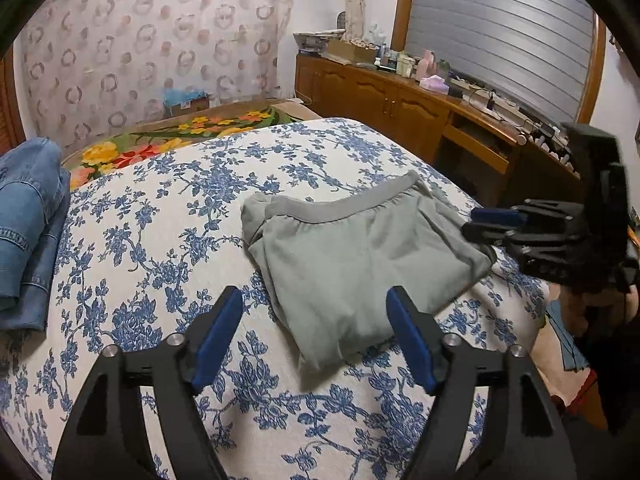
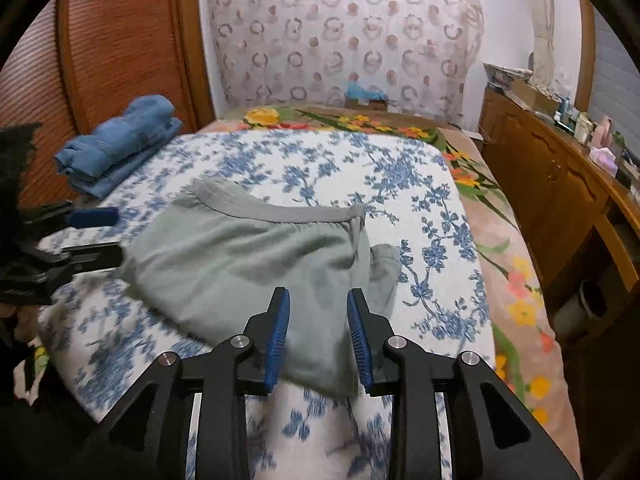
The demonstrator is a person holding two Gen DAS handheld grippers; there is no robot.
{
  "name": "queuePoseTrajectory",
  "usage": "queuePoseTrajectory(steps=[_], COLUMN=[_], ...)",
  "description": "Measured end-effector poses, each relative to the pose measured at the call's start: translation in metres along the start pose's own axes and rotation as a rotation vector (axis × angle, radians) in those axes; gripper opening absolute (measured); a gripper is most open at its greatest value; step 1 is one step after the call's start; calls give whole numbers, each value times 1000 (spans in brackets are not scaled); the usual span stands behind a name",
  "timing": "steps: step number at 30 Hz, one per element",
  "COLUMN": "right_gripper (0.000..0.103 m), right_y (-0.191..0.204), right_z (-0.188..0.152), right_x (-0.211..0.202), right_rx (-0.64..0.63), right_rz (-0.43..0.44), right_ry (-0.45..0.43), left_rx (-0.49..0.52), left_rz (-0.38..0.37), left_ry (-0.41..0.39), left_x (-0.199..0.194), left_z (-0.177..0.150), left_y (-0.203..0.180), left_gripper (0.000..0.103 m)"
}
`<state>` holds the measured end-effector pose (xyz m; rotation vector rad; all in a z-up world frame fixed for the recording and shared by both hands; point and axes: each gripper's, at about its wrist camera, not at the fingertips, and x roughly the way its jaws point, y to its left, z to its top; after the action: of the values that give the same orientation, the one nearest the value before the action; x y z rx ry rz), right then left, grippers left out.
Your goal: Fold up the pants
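The left gripper [image 1: 314,322] sat nearest its camera, its blue-padded fingers [image 1: 218,336] spread wide with nothing between them, poised above the near corner of the folded pants [image 1: 360,264]. The right gripper [image 2: 318,330], seen from its own wrist, had its jaws parted more narrowly, also empty, over the near edge of the same garment [image 2: 248,264].

The pants were pale grey-green, folded into a compact, roughly square bundle with the darker grey waistband [image 1: 340,210] running along the far edge. They lay on the bed [image 1: 160,220], on a white bedspread printed with blue flowers, near the middle of it (a small flap of fabric stuck out from under the bundle on one side, visible in the right wrist view [image 2: 384,264]).

From the left wrist view the right gripper [image 1: 496,224] appeared at the right, just beside the far right corner of the bundle; whether it touched the cloth could not be told. In the right wrist view the left gripper [image 2: 90,236] showed at the left edge, blurred, close to the bundle's left side.

A stack of folded blue denim [image 2: 116,144] rested at the far left corner of the bed, well apart from the pants. Beyond the blue bedspread lay a blanket with yellow and orange flowers [image 1: 168,136]. A wooden desk [image 1: 400,100] with cabinet doors ran along the wall on the right, crowded with bottles and small items, under a grey roller shutter [image 1: 500,36]. A curtain with ring patterns [image 2: 344,36] hung at the far end of the room.
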<state>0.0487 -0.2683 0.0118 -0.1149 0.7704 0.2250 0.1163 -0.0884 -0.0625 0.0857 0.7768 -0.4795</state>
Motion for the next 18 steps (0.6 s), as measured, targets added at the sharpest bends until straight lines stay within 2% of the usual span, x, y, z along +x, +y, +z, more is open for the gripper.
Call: queuePoseTrajectory(steps=[4, 9, 16, 18], right_gripper=[31, 44, 51, 52], right_y=[5, 20, 26, 29], right_z=[-3, -5, -8, -9], right_x=[24, 28, 29, 29], right_rx=[5, -2, 52, 50], right_rz=[-39, -68, -94, -107], right_ry=[56, 30, 22, 13], left_rx=[-3, -23, -54, -48], left_rz=[13, 13, 13, 16], left_ry=[27, 52, 107, 102], left_x=[11, 21, 39, 41], left_z=[-1, -4, -12, -14], left_y=[2, 8, 15, 15], left_gripper=[75, 75, 76, 76])
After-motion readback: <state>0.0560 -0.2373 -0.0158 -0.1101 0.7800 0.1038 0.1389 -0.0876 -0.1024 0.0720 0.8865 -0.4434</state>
